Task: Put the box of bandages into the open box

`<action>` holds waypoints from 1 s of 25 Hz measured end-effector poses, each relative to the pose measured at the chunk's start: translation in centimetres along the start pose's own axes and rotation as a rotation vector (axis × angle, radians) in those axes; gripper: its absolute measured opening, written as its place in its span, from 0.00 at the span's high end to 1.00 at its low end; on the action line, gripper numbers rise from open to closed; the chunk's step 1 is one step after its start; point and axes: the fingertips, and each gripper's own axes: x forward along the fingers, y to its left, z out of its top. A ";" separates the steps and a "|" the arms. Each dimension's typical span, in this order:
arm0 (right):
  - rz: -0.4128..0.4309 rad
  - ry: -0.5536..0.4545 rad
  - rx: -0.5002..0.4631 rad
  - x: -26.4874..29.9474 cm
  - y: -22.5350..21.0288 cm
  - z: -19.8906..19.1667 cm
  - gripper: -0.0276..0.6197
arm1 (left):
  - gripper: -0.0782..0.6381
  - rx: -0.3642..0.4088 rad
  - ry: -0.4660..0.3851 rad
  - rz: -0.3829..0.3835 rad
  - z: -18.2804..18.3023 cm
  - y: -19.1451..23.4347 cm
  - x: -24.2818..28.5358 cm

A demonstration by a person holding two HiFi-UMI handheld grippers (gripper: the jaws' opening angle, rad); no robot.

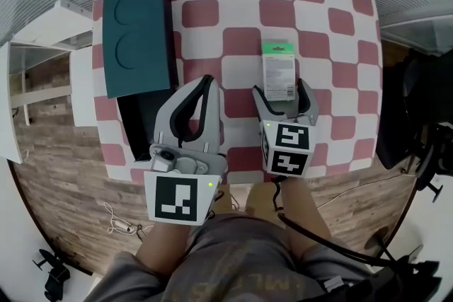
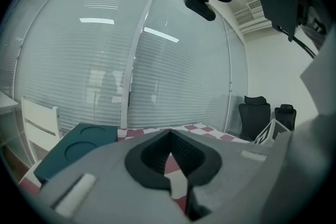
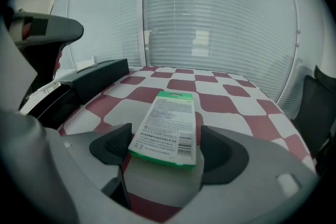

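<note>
Holds left gripper [image 1: 206, 80] and right gripper [image 1: 282, 91] side by side, close in front of the torso, marker cubes nearest the body. Points both away from the body, the right tipped more steeply downward. Has left jaws closed tip to tip, empty. Has right jaws spread wide either side of the bandage box [image 3: 167, 126], pads apparently not pressing it.

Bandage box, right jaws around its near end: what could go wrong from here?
1. The right gripper, jaws open, straddles only the near end of the bandage box; closing there may let it pivot or sag.
2. The left gripper, jaws shut, hangs by the open box and could block the drop.
</note>
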 end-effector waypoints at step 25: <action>0.228 -0.668 -0.129 -21.0 3.1 22.2 0.35 | 0.89 0.164 -0.295 0.267 14.0 -3.6 -11.1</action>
